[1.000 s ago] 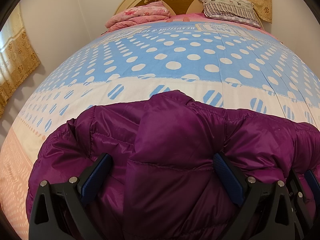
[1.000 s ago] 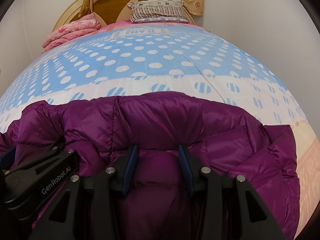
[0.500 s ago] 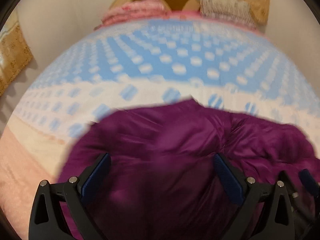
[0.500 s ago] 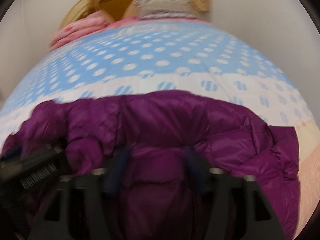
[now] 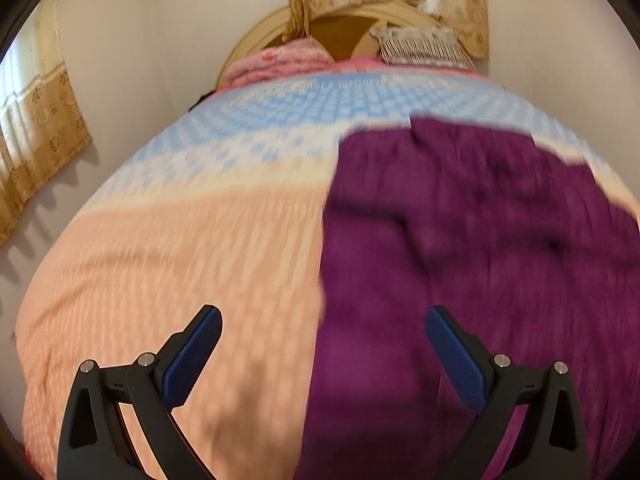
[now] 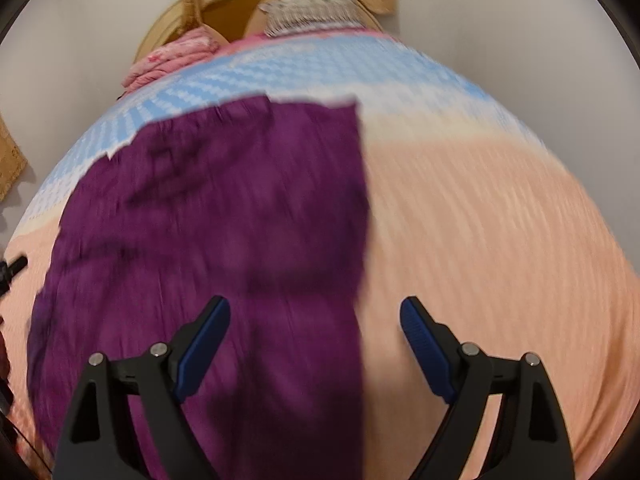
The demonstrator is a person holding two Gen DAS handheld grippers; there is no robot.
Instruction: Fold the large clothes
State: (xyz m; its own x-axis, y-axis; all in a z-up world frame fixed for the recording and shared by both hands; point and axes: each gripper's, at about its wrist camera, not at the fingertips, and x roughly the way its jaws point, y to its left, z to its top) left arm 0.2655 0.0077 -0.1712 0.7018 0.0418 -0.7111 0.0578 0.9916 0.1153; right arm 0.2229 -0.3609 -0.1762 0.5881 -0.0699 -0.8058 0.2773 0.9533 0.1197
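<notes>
Purple jacket (image 5: 480,260) lies folded lengthwise mid-bed (image 5: 180,260) | our left tongs (image 5: 322,354) and right tongs (image 6: 316,344) gape wide, empty | crosswise fold seems left

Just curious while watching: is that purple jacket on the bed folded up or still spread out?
Looks folded: the purple jacket lies as a compact block with a straight side edge, no sleeves sticking out. Blur hides the layers.

A wide bed cover (image 5: 168,248), peach near the camera and blue-and-white dotted farther off, spreads out. At its head lie a pink folded quilt (image 5: 276,62) and a striped pillow (image 5: 420,46) against a rounded wooden headboard (image 5: 340,30). Golden patterned curtains (image 5: 38,152) hang by the wall.
</notes>
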